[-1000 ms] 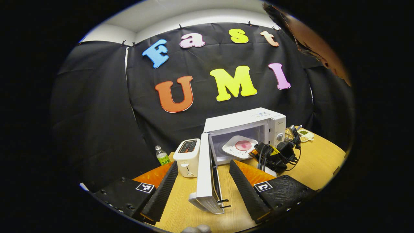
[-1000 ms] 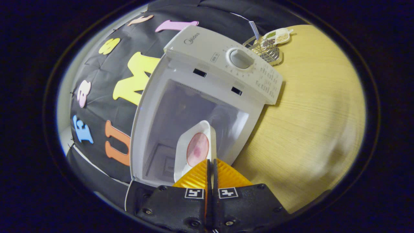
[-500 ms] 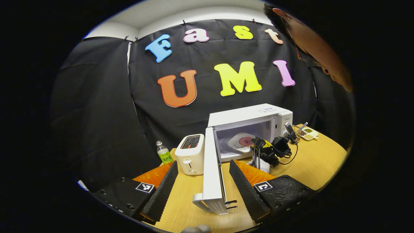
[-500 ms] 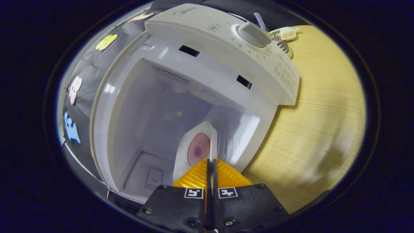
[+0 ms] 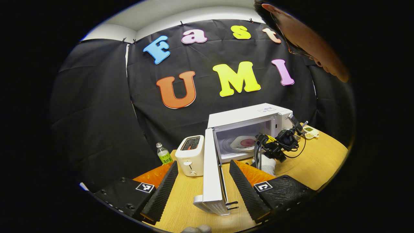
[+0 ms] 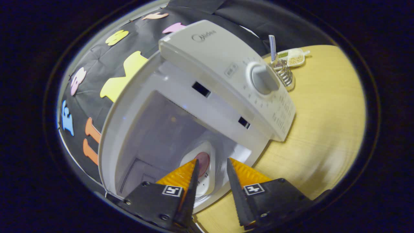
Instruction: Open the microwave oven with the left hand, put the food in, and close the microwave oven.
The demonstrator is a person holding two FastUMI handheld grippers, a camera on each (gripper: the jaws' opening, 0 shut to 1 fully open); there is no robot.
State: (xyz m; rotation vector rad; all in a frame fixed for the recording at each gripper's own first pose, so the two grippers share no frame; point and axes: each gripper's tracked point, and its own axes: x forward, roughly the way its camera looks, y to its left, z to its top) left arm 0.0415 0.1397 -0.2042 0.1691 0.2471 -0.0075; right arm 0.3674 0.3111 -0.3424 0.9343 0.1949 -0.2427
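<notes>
The white microwave stands open on the wooden table, its door swung out toward me. Inside lies a white plate with pink food. My left gripper is open, its fingers on either side of the door's free edge without pressing on it. In the left gripper view the right gripper, held by a gloved hand, sits at the oven's mouth. In the right gripper view my right gripper is open, and the plate rests on the microwave floor between and just beyond the fingertips.
A white toaster and a small bottle stand left of the door. A wire rack and a small dish sit on the table right of the oven. A person's head leans in above.
My right gripper has opened and let go of the plate, which now lies inside the oven; the gripper has drawn back a little. The left gripper has hardly moved.
</notes>
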